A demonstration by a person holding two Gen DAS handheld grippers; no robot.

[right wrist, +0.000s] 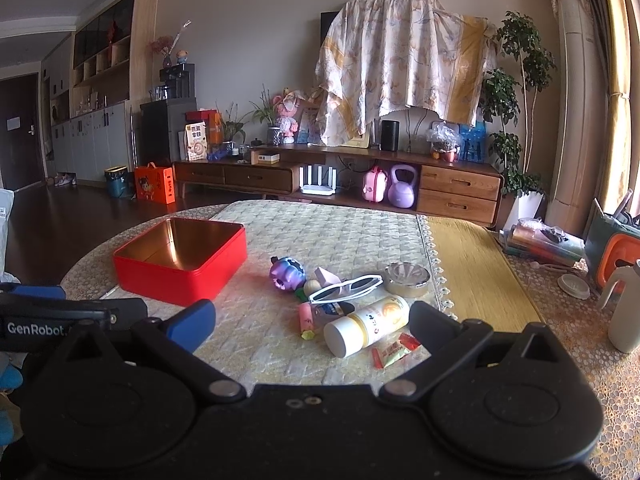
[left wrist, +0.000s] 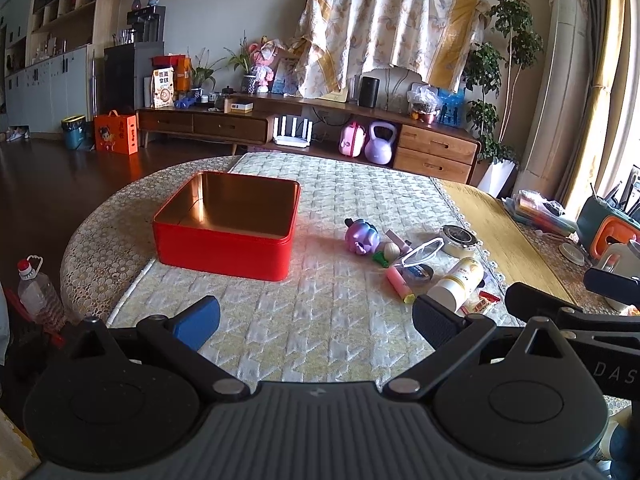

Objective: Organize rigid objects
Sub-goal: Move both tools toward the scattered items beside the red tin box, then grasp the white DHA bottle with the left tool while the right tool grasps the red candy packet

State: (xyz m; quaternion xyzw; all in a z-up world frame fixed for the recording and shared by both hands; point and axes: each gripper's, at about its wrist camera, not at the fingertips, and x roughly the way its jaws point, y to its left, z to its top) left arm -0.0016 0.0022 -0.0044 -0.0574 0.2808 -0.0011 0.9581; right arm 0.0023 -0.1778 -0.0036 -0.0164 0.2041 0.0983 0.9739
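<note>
An open, empty red tin box [left wrist: 224, 236] [right wrist: 180, 268] sits on the quilted mat. To its right lies a pile: a purple toy [left wrist: 362, 236] [right wrist: 288, 274], white sunglasses [left wrist: 424, 250] [right wrist: 346, 288], a round metal tin [left wrist: 460, 240] [right wrist: 406, 278], a white and yellow bottle on its side [left wrist: 456, 282] [right wrist: 366, 326], a pink marker [left wrist: 400, 284] [right wrist: 307, 320] and a red candy wrapper [right wrist: 394, 350]. My left gripper [left wrist: 316, 320] is open and empty, in front of the box. My right gripper [right wrist: 312, 326] is open and empty, just short of the bottle.
The round table [left wrist: 100, 240] carries a yellow runner [right wrist: 472, 280]. At the right stand a white kettle [right wrist: 624, 312], an orange and green box [right wrist: 612, 256] and stacked books [right wrist: 540, 240]. A plastic bottle [left wrist: 38, 292] stands on the floor at the left.
</note>
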